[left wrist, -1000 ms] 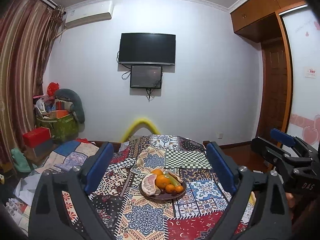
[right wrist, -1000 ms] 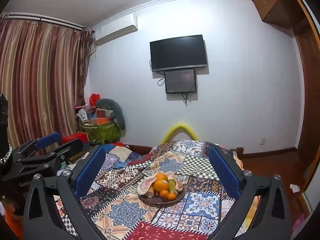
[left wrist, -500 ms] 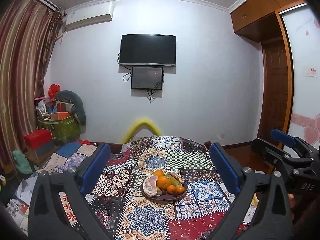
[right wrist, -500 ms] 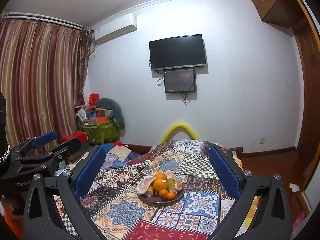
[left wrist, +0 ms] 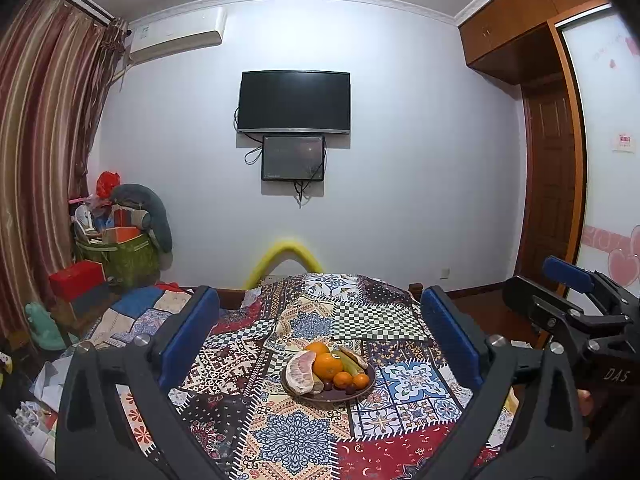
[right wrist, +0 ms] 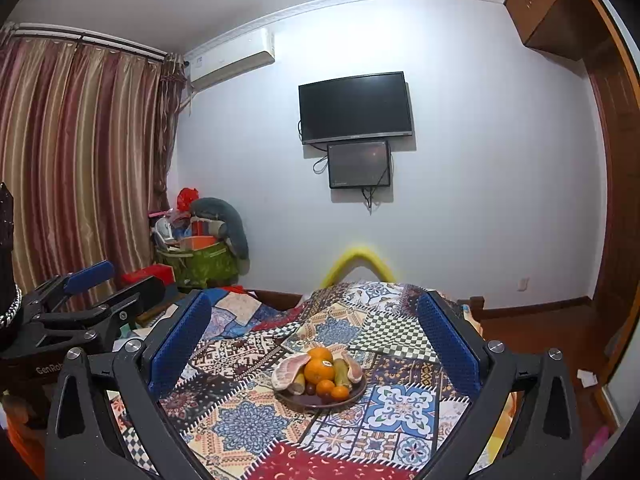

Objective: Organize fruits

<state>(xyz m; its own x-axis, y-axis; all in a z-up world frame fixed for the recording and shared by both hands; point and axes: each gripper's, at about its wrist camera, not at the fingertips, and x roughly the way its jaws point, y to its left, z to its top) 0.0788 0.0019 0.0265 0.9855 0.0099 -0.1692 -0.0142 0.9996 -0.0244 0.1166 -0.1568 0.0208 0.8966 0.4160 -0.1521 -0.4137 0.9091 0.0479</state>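
Nearest the lens, the left gripper (left wrist: pixel 320 336) had its blue-padded fingers (left wrist: pixel 188 332) spread wide apart with nothing between them but the view of the table; the right gripper (right wrist: pixel 314 338) likewise stood with its fingers (right wrist: pixel 180 340) wide apart and empty, and in the left view it also showed at 3 o'clock. Both hovered short of a patchwork tablecloth (left wrist: pixel 296 440) of blue, red and checkered squares. On the cloth, just beyond and between the fingertips, sat a dark brown round plate (left wrist: pixel 320 396) holding the fruits (left wrist: pixel 326 368): a peeled pomelo segment (left wrist: pixel 300 370), pale pink, at the plate's 9 o'clock; a large orange (left wrist: pixel 327 365) in the centre with a second one behind it at 12; two small oranges at 4 to 5 o'clock; a greenish-yellow long fruit at 2 o'clock; small dark round fruits low at 6, kind not discernible. Farther off at 9 o'clock, a green bag (left wrist: pixel 120 260) was crammed with boxes and assorted clutter. On the far wall hung a dark television (left wrist: pixel 294 102).
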